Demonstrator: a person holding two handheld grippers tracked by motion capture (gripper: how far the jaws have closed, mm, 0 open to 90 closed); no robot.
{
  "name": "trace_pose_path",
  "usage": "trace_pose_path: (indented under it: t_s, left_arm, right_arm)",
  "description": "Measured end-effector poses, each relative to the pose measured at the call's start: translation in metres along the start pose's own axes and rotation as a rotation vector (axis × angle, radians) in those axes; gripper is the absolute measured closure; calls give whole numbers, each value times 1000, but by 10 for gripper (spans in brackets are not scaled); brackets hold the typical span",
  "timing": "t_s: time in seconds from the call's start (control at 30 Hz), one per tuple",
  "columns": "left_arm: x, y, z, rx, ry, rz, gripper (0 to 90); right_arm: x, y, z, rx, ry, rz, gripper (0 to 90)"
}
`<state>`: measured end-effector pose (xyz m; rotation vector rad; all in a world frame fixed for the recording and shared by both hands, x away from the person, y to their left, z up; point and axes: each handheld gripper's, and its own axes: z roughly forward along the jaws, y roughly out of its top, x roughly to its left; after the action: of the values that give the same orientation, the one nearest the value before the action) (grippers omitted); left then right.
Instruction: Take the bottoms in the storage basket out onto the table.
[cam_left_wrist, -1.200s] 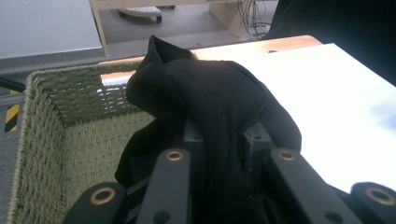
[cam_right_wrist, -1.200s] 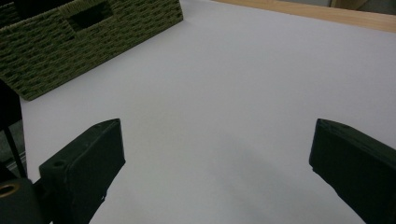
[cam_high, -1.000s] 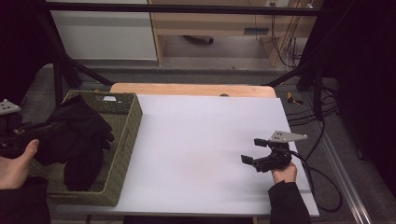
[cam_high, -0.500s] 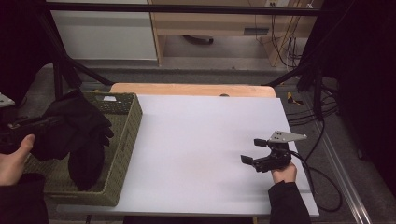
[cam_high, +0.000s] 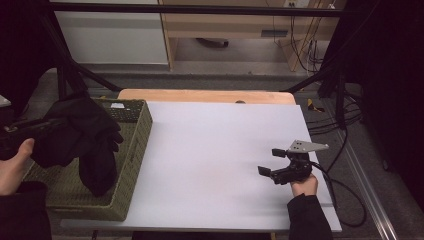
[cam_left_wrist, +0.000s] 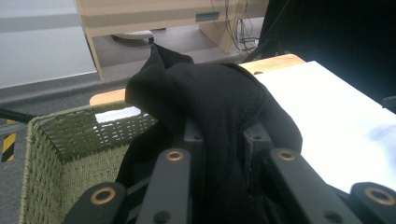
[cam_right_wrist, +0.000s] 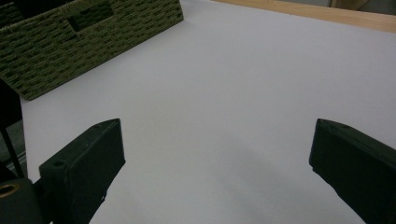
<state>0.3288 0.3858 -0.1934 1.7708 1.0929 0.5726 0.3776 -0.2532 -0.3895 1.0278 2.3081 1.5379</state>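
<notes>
Over the green woven basket (cam_high: 131, 165) at the table's (cam_high: 210, 165) left edge, the black garment (cam_high: 85, 137) hangs bunched from the left gripper (cam_left_wrist: 219, 135), jaws clamped on a fold. To lift cleanly, it should rise till the dangling end clears the rim w/o snagging. The right gripper (cam_high: 272, 162) rests on the white top, jaws wide apart & empty.

The right gripper (cam_right_wrist: 217, 172), fingers (cam_right_wrist: 88, 163) spread wide, faces white table (cam_right_wrist: 243, 79) and woven basket (cam_right_wrist: 93, 42).
</notes>
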Motion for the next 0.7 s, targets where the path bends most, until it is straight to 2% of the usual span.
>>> trace_pose_path:
  t_s: [0.7]
  left_arm:
    - [-14,22,3,-15,-25,36,768]
  right_arm:
    - [0,0,0,1,-1,-2,40]
